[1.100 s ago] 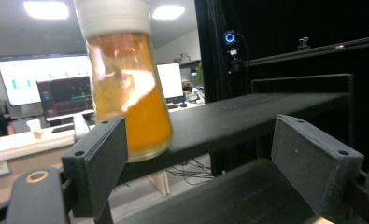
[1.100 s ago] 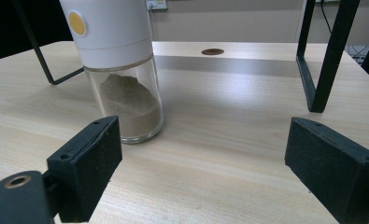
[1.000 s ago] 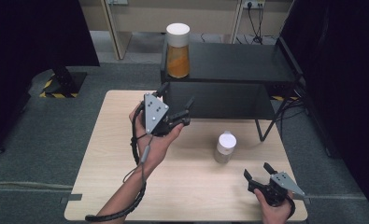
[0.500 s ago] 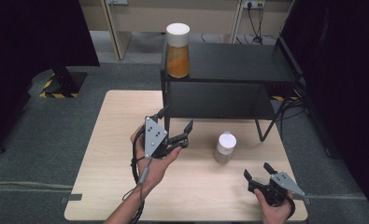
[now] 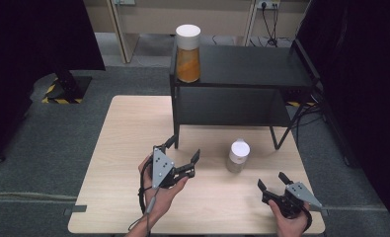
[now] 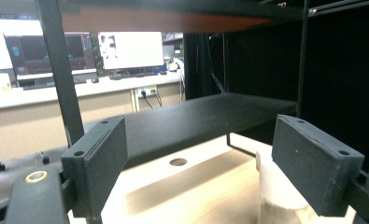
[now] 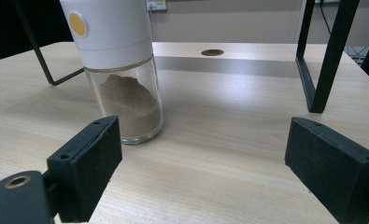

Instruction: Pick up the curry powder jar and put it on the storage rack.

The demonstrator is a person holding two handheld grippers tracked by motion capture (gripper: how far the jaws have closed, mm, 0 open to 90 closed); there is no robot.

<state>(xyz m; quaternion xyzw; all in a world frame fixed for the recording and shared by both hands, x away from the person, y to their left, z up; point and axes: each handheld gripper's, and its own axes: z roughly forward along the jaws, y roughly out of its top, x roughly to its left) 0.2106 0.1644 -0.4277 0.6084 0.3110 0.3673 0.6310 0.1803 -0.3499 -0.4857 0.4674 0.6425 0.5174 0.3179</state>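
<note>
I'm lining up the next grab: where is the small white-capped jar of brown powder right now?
In the high view the small jar stands upright on the table, right of centre, just in front of the black shelf, between the left gripper and right gripper.

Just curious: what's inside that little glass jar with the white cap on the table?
The small jar holds a brownish powder, heaped at the bottom. The white cap hides the upper part.

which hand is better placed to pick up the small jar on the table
Probably the left. The left tool is open, level with the small jar and pointing toward it, the jar showing by one jaw in its view. The right tool is open too, but sits nearer the table edge.
</note>
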